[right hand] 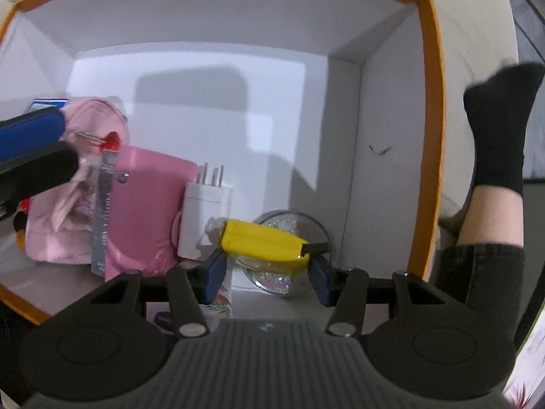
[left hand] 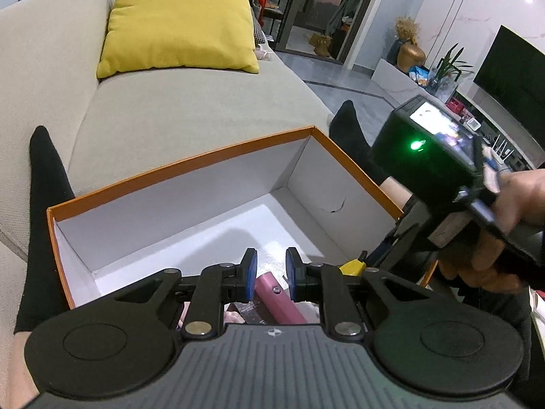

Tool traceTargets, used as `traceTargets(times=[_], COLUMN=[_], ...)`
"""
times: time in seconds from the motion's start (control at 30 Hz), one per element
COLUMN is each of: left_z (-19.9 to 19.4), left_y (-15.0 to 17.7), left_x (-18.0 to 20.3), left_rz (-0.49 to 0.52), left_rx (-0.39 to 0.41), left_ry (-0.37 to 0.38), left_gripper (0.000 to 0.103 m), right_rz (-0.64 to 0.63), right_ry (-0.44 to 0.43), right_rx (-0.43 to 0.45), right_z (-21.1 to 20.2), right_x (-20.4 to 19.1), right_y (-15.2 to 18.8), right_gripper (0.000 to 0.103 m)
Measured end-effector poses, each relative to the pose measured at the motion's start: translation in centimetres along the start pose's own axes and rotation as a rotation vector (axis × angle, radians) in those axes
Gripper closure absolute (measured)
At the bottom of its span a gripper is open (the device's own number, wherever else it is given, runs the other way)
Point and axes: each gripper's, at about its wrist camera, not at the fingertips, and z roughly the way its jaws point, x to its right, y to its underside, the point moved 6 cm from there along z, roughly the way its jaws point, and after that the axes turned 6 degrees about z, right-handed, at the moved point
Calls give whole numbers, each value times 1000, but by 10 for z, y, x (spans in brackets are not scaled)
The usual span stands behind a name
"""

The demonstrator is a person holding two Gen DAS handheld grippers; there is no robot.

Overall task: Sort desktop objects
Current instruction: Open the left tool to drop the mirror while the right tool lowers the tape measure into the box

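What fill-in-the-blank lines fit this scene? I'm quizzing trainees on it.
1. The box has white walls and an ____ rim.
2. Between the right gripper fingers lies a ____ tool.
3. The white charger stands with its prongs pointing ____.
4. On the sofa lies a ____ cushion.

Missing words: orange; yellow; up; yellow

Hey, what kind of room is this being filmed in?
Most likely a home living room: a beige sofa with a yellow cushion, and a large dark television against the far wall, with potted plants beside it.
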Motion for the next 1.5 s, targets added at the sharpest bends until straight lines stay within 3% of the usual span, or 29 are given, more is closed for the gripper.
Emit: traceTargets(times=[0.2, 0.27, 0.4, 0.5, 0.6, 0.83, 1.03, 1.3, 1.4, 1.5], left_z=[1, 1, 2, 3, 4, 4, 5, 5, 6, 6], left_y=[2, 2, 2, 3, 4, 4, 6, 6, 7, 7], left_x=[0, 1, 2, 1, -1, 0, -3, -2, -3, -3], left_rz=[4, 5, 10, 4, -2, -4, -13, -17, -21, -22], left_rx=[-2, 0, 0, -2, -3, -4, -5, -9, -12, -16], left_ry=[2, 6, 12, 11, 8, 13, 8, 15, 16, 13], left_gripper=[84, 84, 84, 84, 84, 84, 84, 84, 84, 84], right_rz=[-39, -95, -310, -452, -502, -690, -763, -849, -831, -734], right_ry=[-9, 2, -89, -82, -123, -163, -179, -130, -151, -186], right_rx=[18, 74, 132, 104, 67, 14, -57, -67, -38, -45], right_z=[-14, -24, -28, -17, -7, -3, 1, -2, -9, -9], right_x=[1, -2, -19, -26, -23, -29, -21, -9, -9, -13], right_y=[4, 1, -5, -6, -8, -6, 3, 13, 9, 1], right_gripper=[51, 51, 52, 59, 68, 62, 69, 76, 74, 74])
